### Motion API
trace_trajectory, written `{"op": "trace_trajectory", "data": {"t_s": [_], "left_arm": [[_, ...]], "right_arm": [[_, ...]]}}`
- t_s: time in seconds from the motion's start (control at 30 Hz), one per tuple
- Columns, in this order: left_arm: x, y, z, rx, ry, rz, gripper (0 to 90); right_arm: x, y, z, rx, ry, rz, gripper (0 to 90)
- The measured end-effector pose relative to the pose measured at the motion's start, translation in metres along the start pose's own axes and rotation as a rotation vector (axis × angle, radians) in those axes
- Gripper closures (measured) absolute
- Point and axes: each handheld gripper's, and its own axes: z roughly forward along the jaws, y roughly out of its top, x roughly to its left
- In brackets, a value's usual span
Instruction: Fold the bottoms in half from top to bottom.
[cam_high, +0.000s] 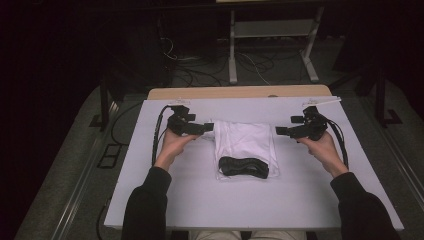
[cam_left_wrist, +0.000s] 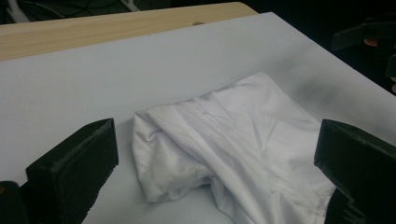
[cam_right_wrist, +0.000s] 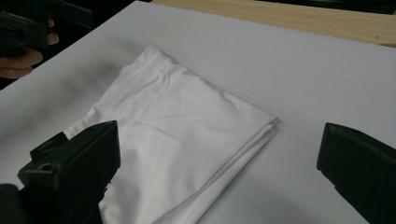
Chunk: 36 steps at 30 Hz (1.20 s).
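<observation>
A folded white garment (cam_high: 246, 142) lies in the middle of the white table sheet (cam_high: 190, 195), with a black band (cam_high: 244, 166) across its near end. My left gripper (cam_high: 209, 127) hovers at the garment's left far corner, open, with nothing between its jaws. In the left gripper view the rumpled white garment (cam_left_wrist: 224, 149) lies just ahead of the left gripper (cam_left_wrist: 217, 154). My right gripper (cam_high: 280, 131) hangs open just off the garment's right edge. In the right gripper view the white garment (cam_right_wrist: 173, 135) shows a neat folded edge ahead of the right gripper (cam_right_wrist: 219, 149).
The white sheet covers a wooden table (cam_high: 240, 92) whose far strip shows bare. Beyond it stand a metal frame's legs (cam_high: 232, 55) and cables (cam_high: 200, 70) on a dark floor. Each gripper's cable (cam_high: 159, 132) trails over the sheet beside the hand.
</observation>
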Motion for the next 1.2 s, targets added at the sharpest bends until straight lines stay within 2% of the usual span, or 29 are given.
{"op": "trace_trajectory", "data": {"t_s": [0.27, 0.57, 1.2], "left_arm": [[-0.001, -0.009, -0.02, -0.03, 0.017, -0.002, 0.0], [-0.004, -0.021, -0.041, -0.04, 0.04, 0.007, 0.0], [-0.023, -0.056, -0.079, -0.082, 0.032, 0.041, 0.0]], "right_arm": [[0.004, -0.011, -0.014, -0.009, -0.006, -0.015, 0.0], [0.005, -0.022, -0.03, -0.017, -0.022, -0.02, 0.0], [0.016, -0.06, -0.065, -0.025, -0.047, -0.043, 0.0]]}}
